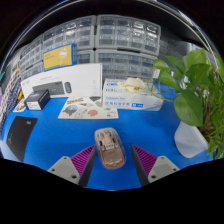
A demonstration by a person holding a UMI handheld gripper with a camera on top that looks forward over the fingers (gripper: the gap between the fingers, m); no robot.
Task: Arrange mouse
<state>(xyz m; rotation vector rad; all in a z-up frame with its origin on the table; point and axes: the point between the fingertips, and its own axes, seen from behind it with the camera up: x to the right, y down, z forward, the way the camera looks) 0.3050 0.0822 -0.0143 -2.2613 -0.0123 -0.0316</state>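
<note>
A beige computer mouse (pixel 108 146) lies on the blue table surface (pixel 60 135), its length pointing away from me. My gripper (pixel 112 161) is open, its two fingers with purple pads (pixel 82 158) standing at either side of the near end of the mouse. There is a visible gap of blue between each pad and the mouse. The mouse rests on the table on its own.
Beyond the mouse lie a flat printed card (pixel 87 108), a white box (pixel 62 82), a light blue box (pixel 132 95) and a small black device (pixel 38 98). A dark mat (pixel 20 136) lies at the left. A potted plant (pixel 198 105) stands at the right. Clear drawer units (pixel 110 45) line the back.
</note>
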